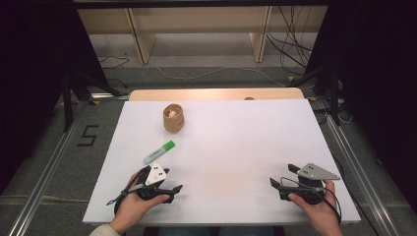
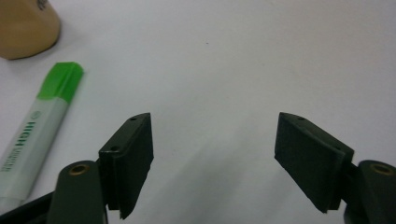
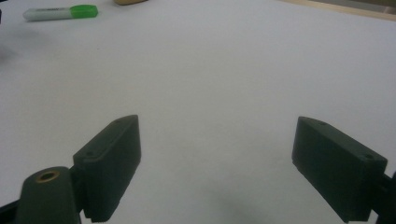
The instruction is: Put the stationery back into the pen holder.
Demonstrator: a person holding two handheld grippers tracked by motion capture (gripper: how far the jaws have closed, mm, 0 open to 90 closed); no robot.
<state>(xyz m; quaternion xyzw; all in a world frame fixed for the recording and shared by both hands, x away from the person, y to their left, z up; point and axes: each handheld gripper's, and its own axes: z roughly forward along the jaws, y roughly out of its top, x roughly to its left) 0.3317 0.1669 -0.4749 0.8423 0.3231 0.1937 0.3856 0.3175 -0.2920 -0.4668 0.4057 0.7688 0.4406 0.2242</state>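
A green-capped highlighter (image 1: 159, 152) lies flat on the white table top (image 1: 231, 142), left of centre. Behind it stands a small tan wooden cup (image 1: 173, 118) with something pale inside. My left gripper (image 1: 172, 181) rests near the front left edge, just in front of the highlighter, open with nothing between its jaws. In the left gripper view the highlighter (image 2: 39, 130) lies left of the left gripper (image 2: 215, 154) and outside its jaws, with the cup (image 2: 25, 28) at the top left. My right gripper (image 1: 283, 175) sits at the front right, open and empty (image 3: 217, 158).
A bare wooden strip (image 1: 216, 93) runs along the table's far edge. Beyond it are shelf legs and loose cables on the floor. Metal rails (image 1: 44, 177) flank the table on both sides. The right gripper view shows the highlighter (image 3: 60, 12) far off at top left.
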